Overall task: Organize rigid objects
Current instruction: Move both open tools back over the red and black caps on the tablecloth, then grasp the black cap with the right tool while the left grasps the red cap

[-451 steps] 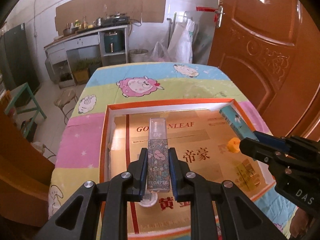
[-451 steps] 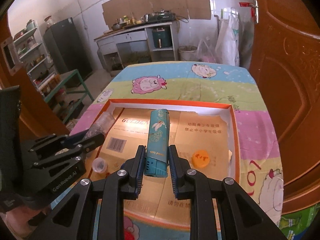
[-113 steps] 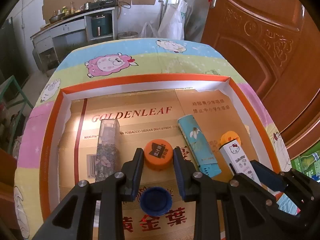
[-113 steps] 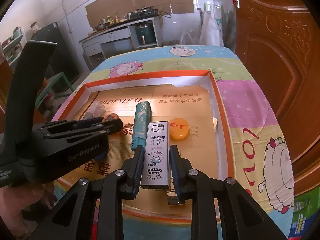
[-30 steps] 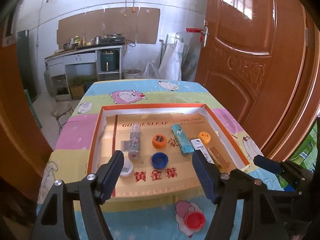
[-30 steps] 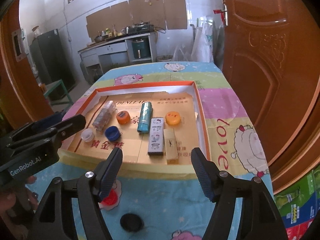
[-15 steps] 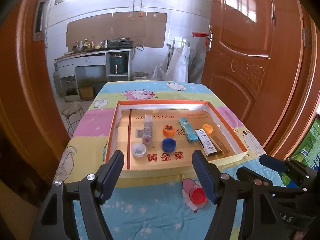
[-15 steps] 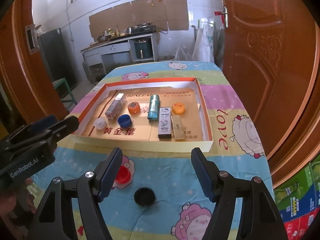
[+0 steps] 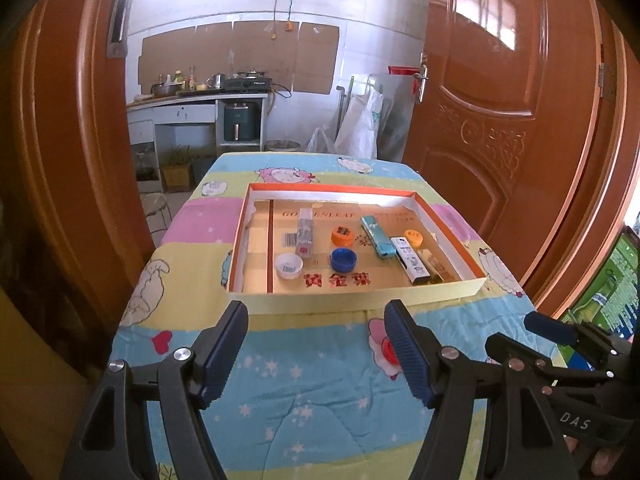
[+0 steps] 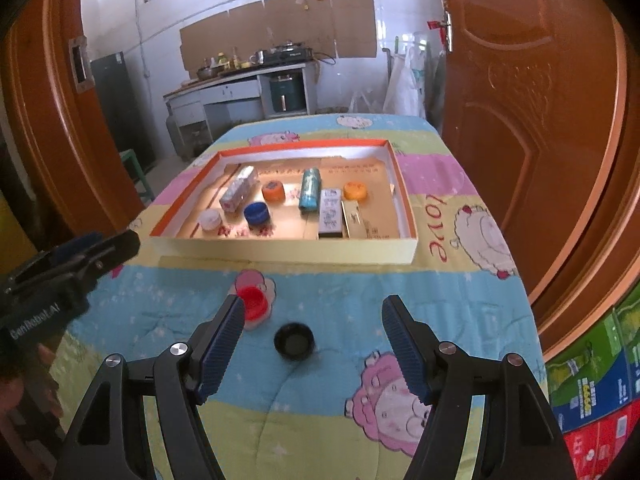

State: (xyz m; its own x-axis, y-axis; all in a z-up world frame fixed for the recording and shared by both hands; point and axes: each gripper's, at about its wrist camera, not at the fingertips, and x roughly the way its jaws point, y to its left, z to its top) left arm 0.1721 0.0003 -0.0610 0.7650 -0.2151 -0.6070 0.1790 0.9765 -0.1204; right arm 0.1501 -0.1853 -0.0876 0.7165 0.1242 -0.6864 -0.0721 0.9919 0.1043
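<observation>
An orange-rimmed cardboard tray [image 9: 352, 192] [image 10: 404, 208] on the table holds a floral lip box [image 9: 305, 232], white cap [image 9: 289, 266], blue cap [image 9: 343, 259], two orange caps [image 9: 342, 235], a teal tube [image 9: 376, 237], a Hello Kitty box [image 9: 411, 265] and a gold box [image 9: 433, 267]. A red cap [image 10: 252, 302] and a black cap [image 10: 294, 340] lie on the cloth in front of the tray. My left gripper [image 9: 316, 348] and right gripper [image 10: 312, 344] are both open and empty, held back from the tray.
The table [image 9: 312, 380] is covered with a cartoon sheep cloth. Brown doors [image 9: 500, 120] stand on the right and left. Colourful cartons [image 10: 592, 400] sit on the floor at right. A kitchen counter [image 9: 200, 100] is far behind.
Both grippers have pulled back farther from the tray, open and empty. The red and black caps now show closer in the right wrist view.
</observation>
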